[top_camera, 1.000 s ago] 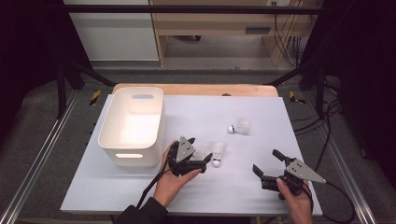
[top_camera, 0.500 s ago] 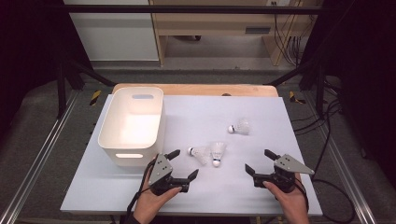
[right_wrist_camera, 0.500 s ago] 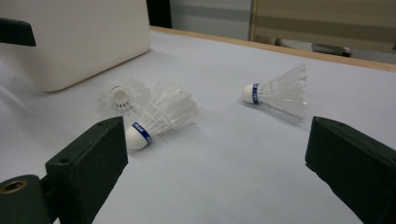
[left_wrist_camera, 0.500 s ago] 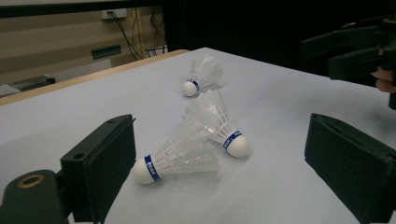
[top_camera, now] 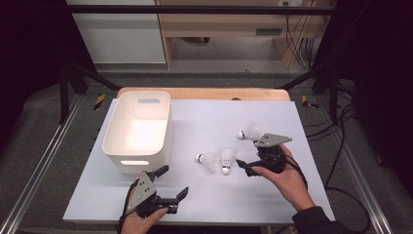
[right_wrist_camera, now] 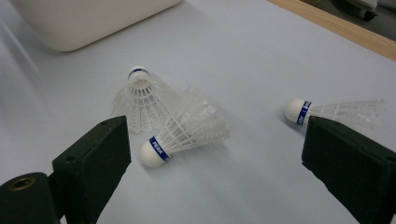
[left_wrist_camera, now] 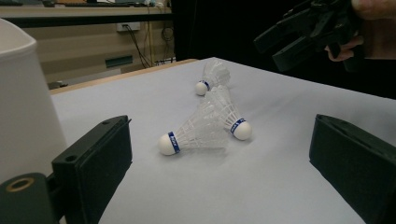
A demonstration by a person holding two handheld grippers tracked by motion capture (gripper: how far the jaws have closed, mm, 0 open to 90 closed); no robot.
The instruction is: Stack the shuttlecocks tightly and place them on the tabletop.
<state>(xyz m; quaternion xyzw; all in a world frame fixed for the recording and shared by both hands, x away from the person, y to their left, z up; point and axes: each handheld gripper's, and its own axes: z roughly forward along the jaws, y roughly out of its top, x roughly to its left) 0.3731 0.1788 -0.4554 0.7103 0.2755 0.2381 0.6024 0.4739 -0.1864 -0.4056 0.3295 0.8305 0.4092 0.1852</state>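
A: Overhead, in the high view, the right gripper (top_camera: pixel 247 168) approaches two touching shuttlecocks: the pair's left one (top_camera: pixel 208 161) and the pair's right one (top_camera: pixel 227 159). A third shuttlecock (top_camera: pixel 250 131) lies apart, just behind the right hand. What is the hazard?

B: Because the pair overlaps, jaws closing on one would likely drag or flick the other across the tabletop (top_camera: pixel 204 122). The white bin (top_camera: pixel 139 129) stands well to the left; its visible interior holds nothing.

A: And in the left gripper view?

B: The left gripper (left_wrist_camera: pixel 224 163) has just been opening; its jaws stand released with nothing between them, and the pair (left_wrist_camera: pixel 205 123) lies ahead on the tabletop. The bin's wall (left_wrist_camera: pixel 23 102) sits close at the left, so a careless swing could knock it. The interior is hidden here.

A: Finally, the right gripper view?

B: The right gripper's jaws are spread wide and bare. The nearer shuttlecock (right_wrist_camera: pixel 184 133) leans on its neighbour (right_wrist_camera: pixel 140 98); feathers could be crushed if the jaws bite the skirt rather than the cork. The bin's corner (right_wrist_camera: pixel 93 21) shows, contents unseen.
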